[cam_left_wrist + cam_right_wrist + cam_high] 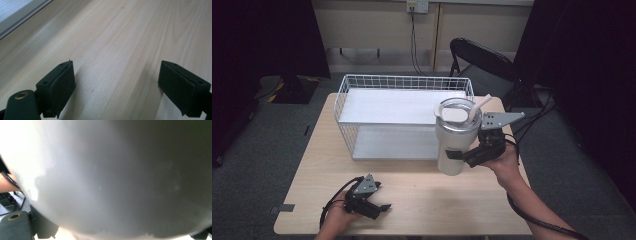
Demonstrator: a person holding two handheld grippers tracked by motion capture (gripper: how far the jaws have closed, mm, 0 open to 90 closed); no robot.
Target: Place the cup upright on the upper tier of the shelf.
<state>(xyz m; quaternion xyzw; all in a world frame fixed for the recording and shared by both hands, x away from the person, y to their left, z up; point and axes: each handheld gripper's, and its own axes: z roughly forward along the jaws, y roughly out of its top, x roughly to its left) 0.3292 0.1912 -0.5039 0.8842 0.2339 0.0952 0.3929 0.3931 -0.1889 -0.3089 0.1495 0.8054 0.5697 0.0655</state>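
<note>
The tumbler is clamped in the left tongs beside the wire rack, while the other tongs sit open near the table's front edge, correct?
Not quite: the right tongs hold the tumbler, as the high view shows. It is beside the wire rack, and the left tongs sit open near the table's front edge.

white lidded tumbler (451, 142), slightly tilted, above table's right side

tumbler (451, 145): white (silver rim) | rack (362, 82): white | table (422, 200): pale wood
</note>
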